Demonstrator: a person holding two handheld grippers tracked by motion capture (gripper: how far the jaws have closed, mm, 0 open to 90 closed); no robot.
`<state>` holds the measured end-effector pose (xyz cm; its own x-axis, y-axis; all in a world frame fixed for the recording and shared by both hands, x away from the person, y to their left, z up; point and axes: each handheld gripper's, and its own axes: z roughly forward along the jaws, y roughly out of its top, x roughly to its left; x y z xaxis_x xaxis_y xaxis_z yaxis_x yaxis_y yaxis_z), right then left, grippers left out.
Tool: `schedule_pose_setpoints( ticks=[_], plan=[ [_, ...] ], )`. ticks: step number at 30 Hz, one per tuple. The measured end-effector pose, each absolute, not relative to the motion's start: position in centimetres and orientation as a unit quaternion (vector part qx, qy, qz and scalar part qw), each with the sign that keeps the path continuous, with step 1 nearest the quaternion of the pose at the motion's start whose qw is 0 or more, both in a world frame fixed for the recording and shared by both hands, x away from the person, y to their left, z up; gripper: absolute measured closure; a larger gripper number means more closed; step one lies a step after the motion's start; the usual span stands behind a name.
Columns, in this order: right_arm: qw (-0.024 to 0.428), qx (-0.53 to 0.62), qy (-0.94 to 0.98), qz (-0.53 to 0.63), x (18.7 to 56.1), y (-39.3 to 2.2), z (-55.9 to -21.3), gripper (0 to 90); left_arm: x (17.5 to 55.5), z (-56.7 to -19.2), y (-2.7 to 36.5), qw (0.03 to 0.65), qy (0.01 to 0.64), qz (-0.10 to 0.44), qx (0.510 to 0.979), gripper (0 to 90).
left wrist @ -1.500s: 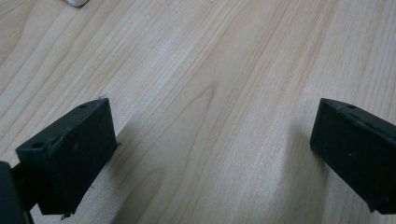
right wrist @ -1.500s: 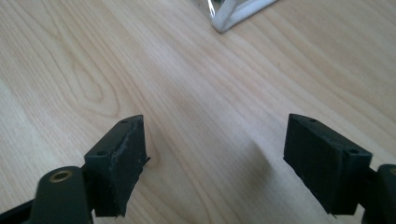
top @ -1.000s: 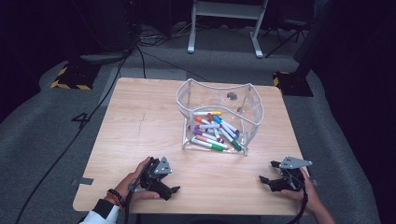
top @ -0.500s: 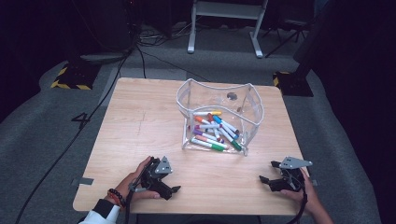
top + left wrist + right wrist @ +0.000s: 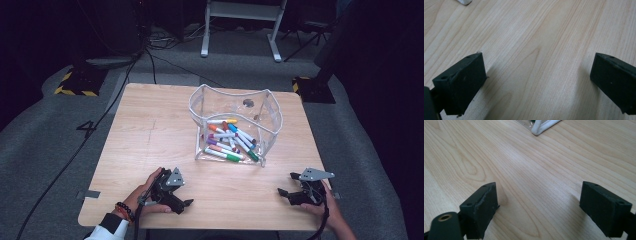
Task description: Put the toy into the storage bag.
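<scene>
Both grippers, left (image 5: 184, 202) and right (image 5: 286, 192), rest wide open by the wooden table's (image 5: 150, 130) near edge. Next, reach for the clear plastic pouch (image 5: 235, 125) of colourful markers (image 5: 231, 141).

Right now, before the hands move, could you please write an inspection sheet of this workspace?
Surface: wooden table, bare wood between both grippers' fingers.
Job's things: clear pouch standing open, coloured markers lying inside it.
Clutter: nothing seen on the table.
Grippers: left gripper and right gripper open, holding nothing, low at the near edge.
Cables: black cable on the floor at left; one trails from each gripper.
Surroundings: grey carpet, white metal stand, dark background.
</scene>
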<state>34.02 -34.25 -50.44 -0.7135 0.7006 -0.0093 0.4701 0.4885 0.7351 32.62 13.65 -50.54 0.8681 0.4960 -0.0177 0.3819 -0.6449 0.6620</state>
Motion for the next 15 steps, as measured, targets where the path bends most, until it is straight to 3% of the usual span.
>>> schedule_pose_setpoints(
  ticks=[15],
  plan=[
    [0.155, 0.345, 0.849, 0.370, 34.02, -34.25, -50.44, 15.0, 32.71, -50.54, 13.63, 0.345, 0.241, 0.083, 0.904, 0.5]
  ],
)
